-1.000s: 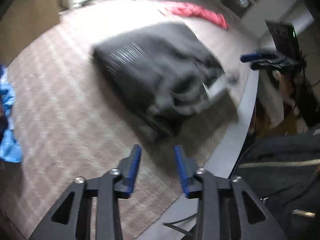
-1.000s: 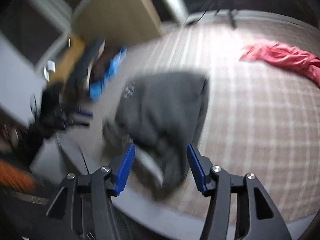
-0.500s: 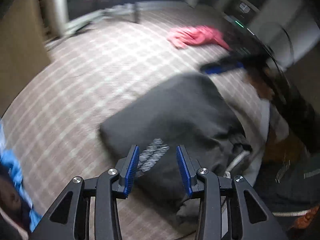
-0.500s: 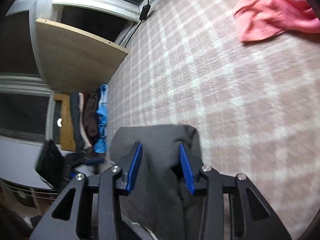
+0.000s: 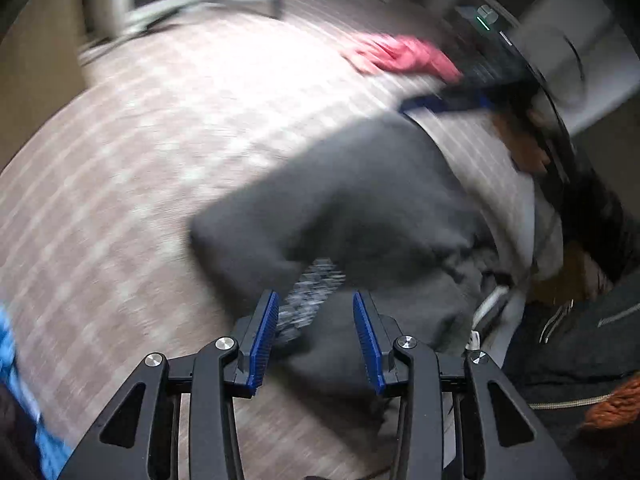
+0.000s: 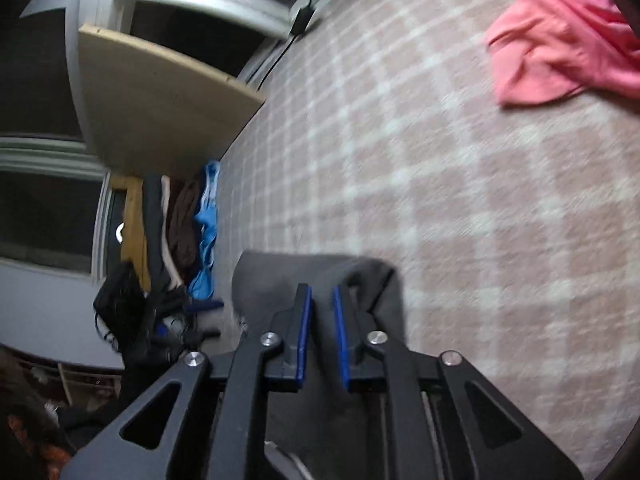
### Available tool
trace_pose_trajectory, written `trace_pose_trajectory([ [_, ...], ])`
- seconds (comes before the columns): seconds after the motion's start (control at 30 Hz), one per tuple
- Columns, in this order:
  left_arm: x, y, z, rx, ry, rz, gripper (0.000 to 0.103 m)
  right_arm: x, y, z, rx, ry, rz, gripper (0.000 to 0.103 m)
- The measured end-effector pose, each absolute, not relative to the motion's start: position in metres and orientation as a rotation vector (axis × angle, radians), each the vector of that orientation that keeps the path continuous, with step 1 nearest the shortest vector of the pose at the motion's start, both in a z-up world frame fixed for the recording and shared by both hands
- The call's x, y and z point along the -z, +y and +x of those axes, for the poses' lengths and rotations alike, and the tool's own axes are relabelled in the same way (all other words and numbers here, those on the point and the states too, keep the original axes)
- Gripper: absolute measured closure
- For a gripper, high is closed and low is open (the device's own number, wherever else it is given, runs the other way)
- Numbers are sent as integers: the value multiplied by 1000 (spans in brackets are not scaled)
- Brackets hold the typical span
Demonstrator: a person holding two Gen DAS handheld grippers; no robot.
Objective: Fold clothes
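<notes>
Dark grey garment (image 5: 360, 208) bunched on checked cloth (image 5: 140, 140), pale print patch near edge. Left gripper (image 5: 316, 332) wide above it. Right gripper (image 6: 320, 328) narrowed around grey fold.

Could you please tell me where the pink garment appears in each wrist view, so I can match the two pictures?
Left wrist view: the pink garment lies at upper right, far across the checked cloth.
Right wrist view: the pink garment lies at the top right corner.
Shared landmark: the dark grey garment near both grippers.
</notes>
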State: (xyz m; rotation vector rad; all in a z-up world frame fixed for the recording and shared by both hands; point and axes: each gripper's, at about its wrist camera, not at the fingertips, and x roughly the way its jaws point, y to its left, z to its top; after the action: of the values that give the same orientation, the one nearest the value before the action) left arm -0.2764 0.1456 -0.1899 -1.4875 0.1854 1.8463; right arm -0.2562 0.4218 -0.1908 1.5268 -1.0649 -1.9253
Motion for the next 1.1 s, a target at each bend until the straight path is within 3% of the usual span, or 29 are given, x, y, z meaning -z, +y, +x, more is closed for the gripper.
trace_pose_trajectory([
  [0.23, 182, 137, -282, -1884, 201, -1490, 66, 189, 400, -245, 1865, -1050, 1531, 88],
  [0.3, 183, 147, -282, -1860, 220, -1477, 66, 187, 409, -239, 1875, -1086, 1522, 82],
  [0.43, 187, 167, -283, -1807, 269, -1457, 66, 191, 436, -230, 1926, -1146, 1508, 80],
  [0.67, 200, 193, -281, -1724, 345, -1461, 66, 212, 447, -240, 1834, -1280, 1480, 80],
  [0.87, 209, 202, -276, -1705, 361, -1477, 66, 228, 431, -258, 1767, -1247, 1555, 80],
  [0.9, 210, 203, -275, -1705, 364, -1478, 66, 228, 429, -260, 1770, -1243, 1556, 81],
  [0.97, 213, 205, -274, -1704, 368, -1480, 66, 223, 429, -260, 1815, -1224, 1529, 94],
  [1.1, 214, 205, -270, -1695, 367, -1475, 66, 198, 449, -250, 2007, -1232, 1411, 97],
])
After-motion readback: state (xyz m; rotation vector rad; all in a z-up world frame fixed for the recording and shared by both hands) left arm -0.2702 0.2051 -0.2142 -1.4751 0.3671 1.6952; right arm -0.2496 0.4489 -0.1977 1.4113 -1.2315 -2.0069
